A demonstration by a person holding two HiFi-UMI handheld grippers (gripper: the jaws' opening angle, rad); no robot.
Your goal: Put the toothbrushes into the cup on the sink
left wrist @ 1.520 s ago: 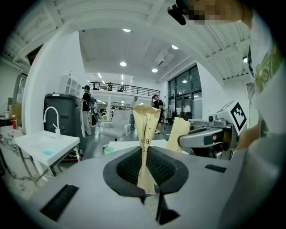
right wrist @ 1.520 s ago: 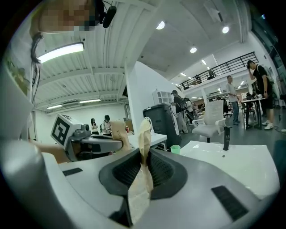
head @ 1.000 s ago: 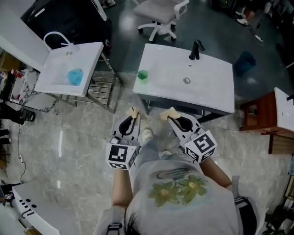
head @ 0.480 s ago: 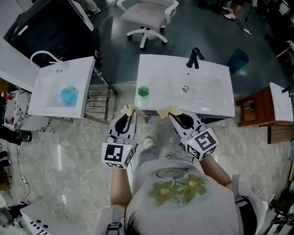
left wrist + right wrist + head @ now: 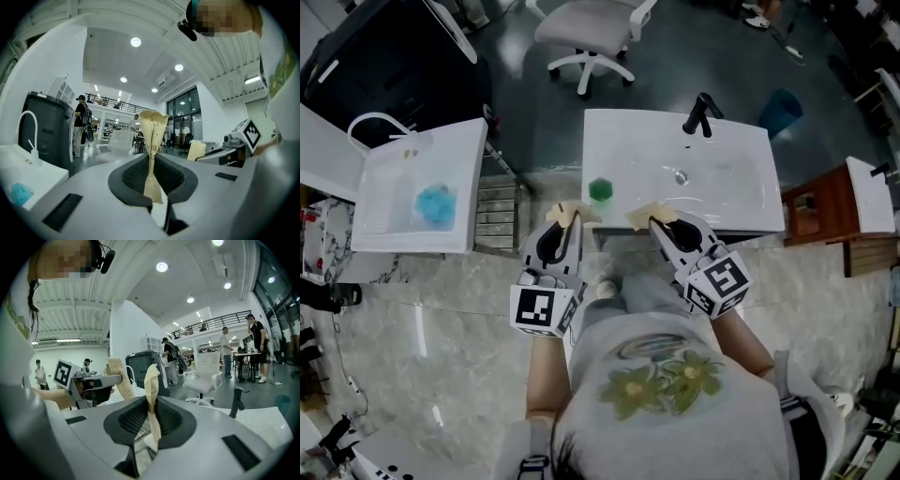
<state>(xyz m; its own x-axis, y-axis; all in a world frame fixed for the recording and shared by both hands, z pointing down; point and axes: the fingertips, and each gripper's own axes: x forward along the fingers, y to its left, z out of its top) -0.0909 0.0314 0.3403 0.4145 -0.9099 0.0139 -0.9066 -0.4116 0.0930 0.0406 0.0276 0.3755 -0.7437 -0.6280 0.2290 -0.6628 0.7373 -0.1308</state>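
Seen from the head view, a pale marble floor (image 5: 431, 319) fills the lower half, and the white sink (image 5: 722, 192) sits on its dark counter at twelve o'clock from the person (image 5: 661, 394). A second sink (image 5: 389, 220) stands well apart at ten o'clock, with a blue lump (image 5: 434, 204) in its basin. A white office chair (image 5: 586, 28) stands beyond the main sink, at twelve o'clock. A black tap (image 5: 701, 112) rises at the far rim of the main sink, at twelve o'clock from its drain.

The left gripper (image 5: 566, 221) and the right gripper (image 5: 662, 225) are held side by side just short of the sink's near edge, both pointing toward twelve o'clock. The green cup (image 5: 601, 190) stands on the sink's rim at about eight o'clock from the drain, near the left gripper's tip and at eleven o'clock from the right one.

The left fingers (image 5: 135, 177) are nearly closed, pinching the left toothbrush packet (image 5: 567, 208), a tan paper wrapper standing upright between them. The right fingers (image 5: 129, 420) are likewise drawn in tight on the right toothbrush packet (image 5: 645, 215), a crumpled tan wrapper sticking up past their tips. Neither packet touches the cup
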